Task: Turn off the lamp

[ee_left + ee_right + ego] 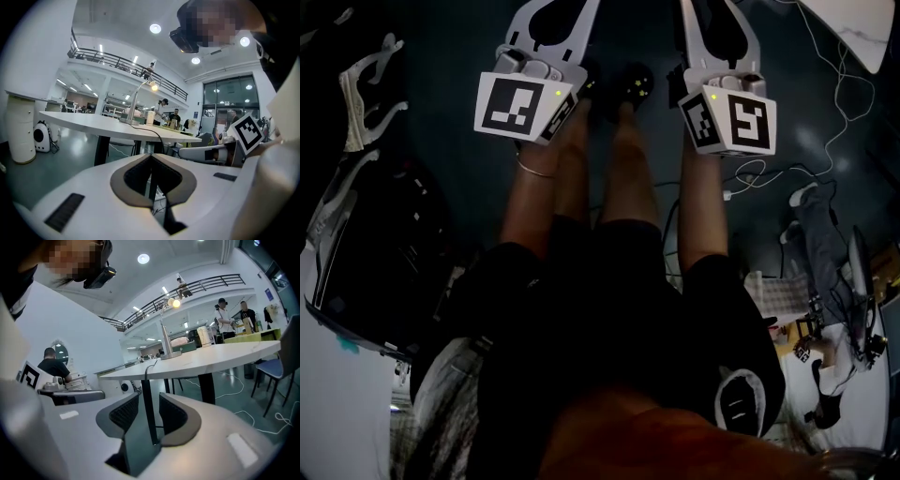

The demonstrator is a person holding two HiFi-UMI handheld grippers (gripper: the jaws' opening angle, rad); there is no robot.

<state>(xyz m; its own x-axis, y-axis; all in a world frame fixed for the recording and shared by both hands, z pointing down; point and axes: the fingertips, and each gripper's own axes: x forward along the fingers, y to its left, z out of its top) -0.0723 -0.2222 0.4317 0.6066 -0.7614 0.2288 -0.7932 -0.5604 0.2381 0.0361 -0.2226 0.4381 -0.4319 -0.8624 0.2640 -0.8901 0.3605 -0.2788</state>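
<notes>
The slim silver metal desk lamp (164, 333) with a bent arm is standing on the far part of the smooth white rounded tabletop (225, 357), its round bulb glowing. A thin dark cable (146, 369) is trailing from its base over the table edge. The right gripper (149, 401), white moulded plastic with ribbed dark pads (123, 412), is pointing towards it from well away, jaws apart around nothing. The left gripper (151, 158) is keeping its pads together at the tips, empty
</notes>
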